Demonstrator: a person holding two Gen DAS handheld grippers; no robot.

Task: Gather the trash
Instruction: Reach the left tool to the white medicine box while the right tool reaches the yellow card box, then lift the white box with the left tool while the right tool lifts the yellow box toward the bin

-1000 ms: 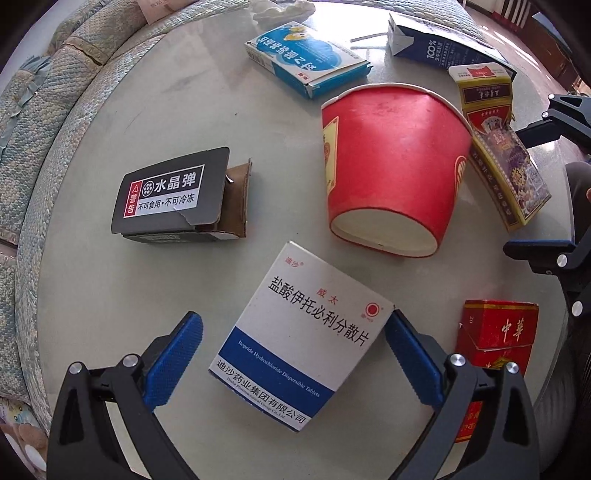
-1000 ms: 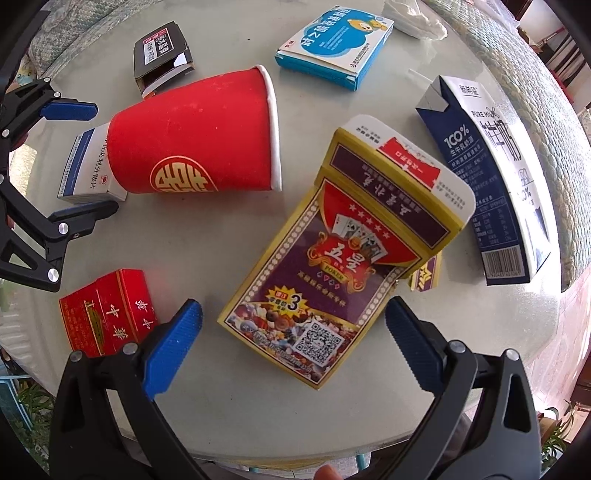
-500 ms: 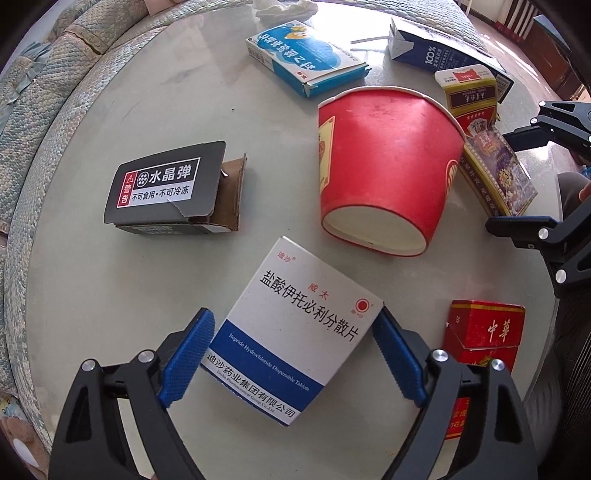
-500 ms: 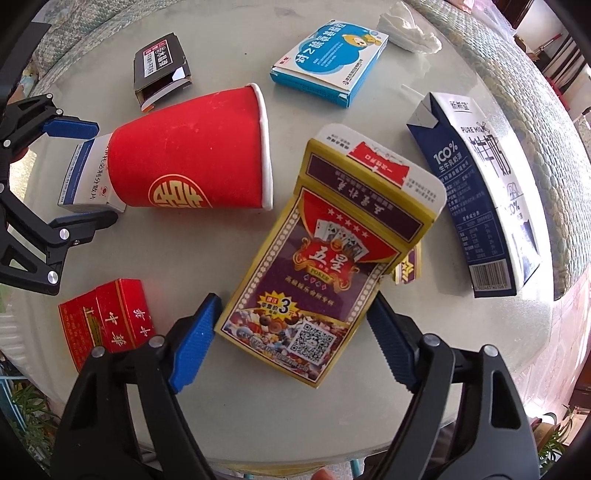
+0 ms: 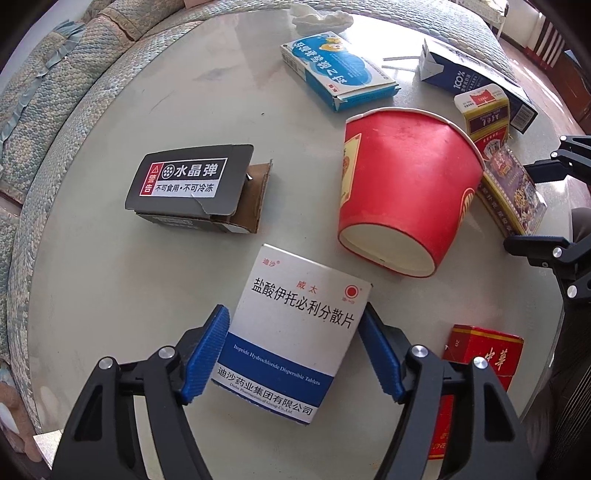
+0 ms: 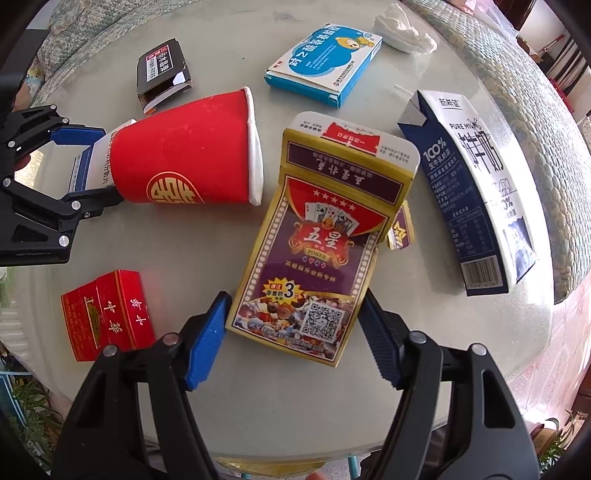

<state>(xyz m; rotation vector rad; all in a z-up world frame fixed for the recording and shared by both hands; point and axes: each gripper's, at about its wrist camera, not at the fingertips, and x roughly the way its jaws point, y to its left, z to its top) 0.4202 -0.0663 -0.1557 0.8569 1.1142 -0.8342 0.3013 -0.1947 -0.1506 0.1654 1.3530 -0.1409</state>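
Observation:
A white-and-blue medicine box [image 5: 295, 325] lies flat on the round glass table [image 5: 110, 295]. My left gripper [image 5: 293, 314] straddles it, jaws closing, and both blue pads [image 5: 207, 350] touch its long sides. A purple-and-gold playing-card box [image 6: 325, 236] sits between the closing jaws of my right gripper [image 6: 294, 299], whose pads meet its lower edges; its open flap end points away. A red paper cup [image 6: 188, 158] lies on its side between the two boxes.
Around the table lie a red cigarette pack [image 6: 107, 310], an open black box [image 5: 188, 181], a blue-and-white medicine box [image 5: 340, 70], a navy milk carton [image 6: 476, 192] and a crumpled tissue [image 6: 402, 27]. Quilted cushions [image 5: 44, 110] ring the far edge.
Both grippers have narrowed from wide open until their pads reach the sides of their boxes. The right gripper has shifted a little, and the card box now stands straighter between its jaws.

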